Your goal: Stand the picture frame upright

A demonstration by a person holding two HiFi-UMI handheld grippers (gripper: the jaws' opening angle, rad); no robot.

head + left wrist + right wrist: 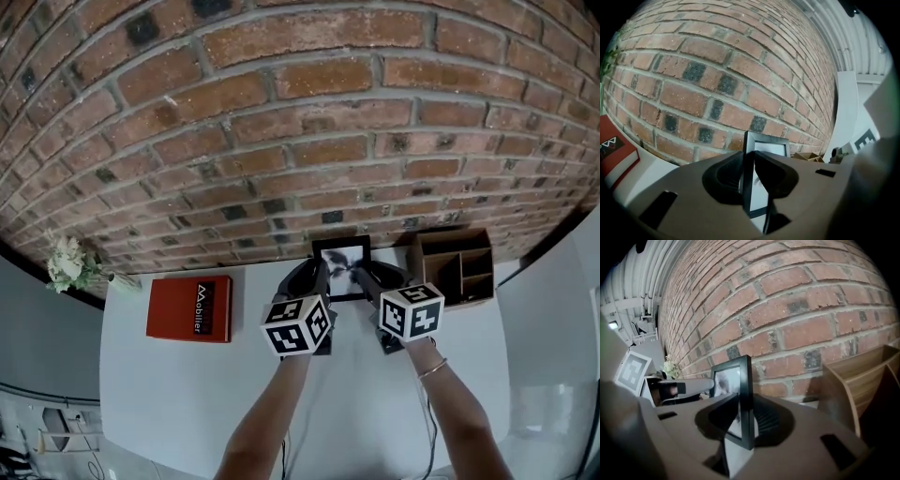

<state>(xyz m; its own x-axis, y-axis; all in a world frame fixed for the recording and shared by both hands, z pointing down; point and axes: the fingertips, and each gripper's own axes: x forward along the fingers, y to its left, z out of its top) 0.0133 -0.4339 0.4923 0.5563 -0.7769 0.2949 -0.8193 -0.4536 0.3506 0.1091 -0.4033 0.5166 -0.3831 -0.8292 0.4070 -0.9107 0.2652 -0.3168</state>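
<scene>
A black picture frame with a grey photo stands upright on the white table, close to the brick wall. My left gripper is shut on its left edge, and my right gripper is shut on its right edge. In the left gripper view the frame's black side bar sits edge-on, pinched between the dark pads of the left gripper. The right gripper view shows the frame clamped the same way by the right gripper. The frame's foot is hidden behind the jaws.
A red book lies flat to the left. A wooden desk organiser stands just right of the frame, against the brick wall. Pale dried flowers sit at the table's far left corner. A cable runs along the table's near side.
</scene>
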